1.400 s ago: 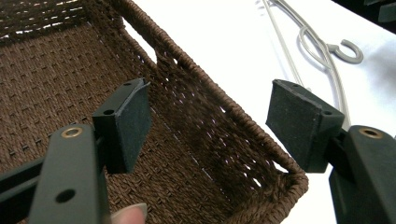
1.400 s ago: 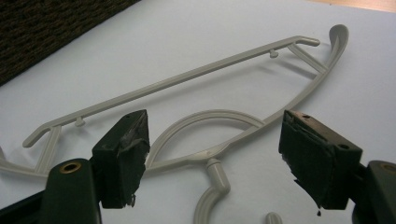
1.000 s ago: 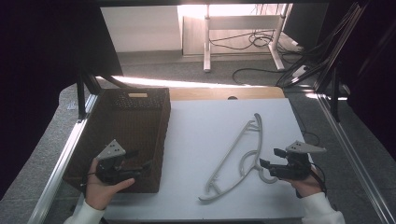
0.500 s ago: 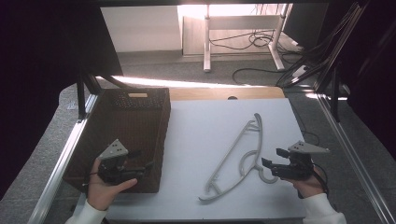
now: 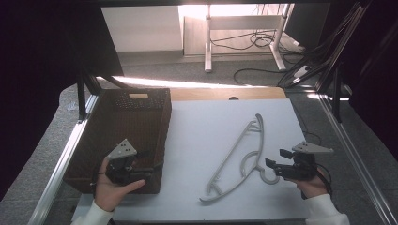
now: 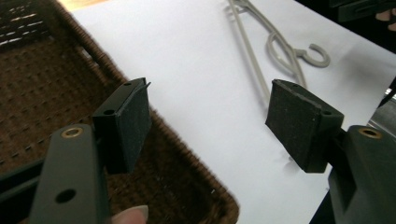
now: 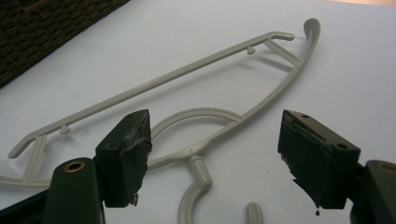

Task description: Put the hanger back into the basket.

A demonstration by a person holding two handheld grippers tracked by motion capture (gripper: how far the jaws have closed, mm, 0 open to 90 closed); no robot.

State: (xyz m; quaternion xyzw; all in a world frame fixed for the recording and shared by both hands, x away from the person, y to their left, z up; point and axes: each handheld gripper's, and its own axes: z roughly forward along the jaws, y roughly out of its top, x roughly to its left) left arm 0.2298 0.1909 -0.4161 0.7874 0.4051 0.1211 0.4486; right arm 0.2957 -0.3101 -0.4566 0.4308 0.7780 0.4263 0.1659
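Hanger (image 5: 241, 157) centre-right of frame: light, stiff, slick plastic, probably. Grab neck by hook. Right gripper (image 5: 273, 164) wide open, empty. Left gripper (image 5: 157, 165) wide open too, over basket (image 5: 121, 122).

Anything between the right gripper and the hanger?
Nothing: in the right gripper view, the open right gripper hangs over the hanger hook, with bare white table around.

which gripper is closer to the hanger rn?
Right. The right gripper is open at the hanger's hook, not touching. The left gripper is over the wicker basket's near corner, farther off.
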